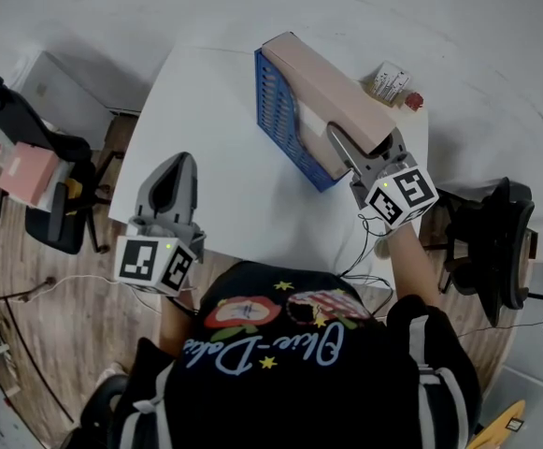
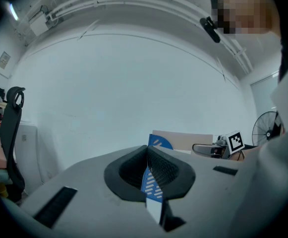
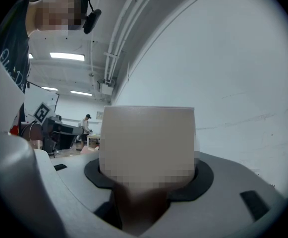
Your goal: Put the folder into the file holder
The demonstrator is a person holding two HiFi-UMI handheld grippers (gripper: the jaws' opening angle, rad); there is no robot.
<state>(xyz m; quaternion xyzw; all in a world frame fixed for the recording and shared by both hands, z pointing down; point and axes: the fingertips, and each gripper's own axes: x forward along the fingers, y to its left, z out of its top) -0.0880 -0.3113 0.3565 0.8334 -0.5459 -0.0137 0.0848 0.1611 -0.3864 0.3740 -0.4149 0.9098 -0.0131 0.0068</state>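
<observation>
Head view: folder (image 1: 332, 87), bottom hidden in file holder (image 1: 273, 110), in right gripper (image 1: 365, 145).

Thick beige folder (image 1: 336, 96) rests tilted in blue file holder (image 1: 276, 110)

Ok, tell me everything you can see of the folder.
The folder is thick, box-like, pale pinkish-beige, plain and matte like card. It lies slanted in the blue file holder on the white table. The right gripper is clamped on its near end, jaws wide across its thickness.
</observation>
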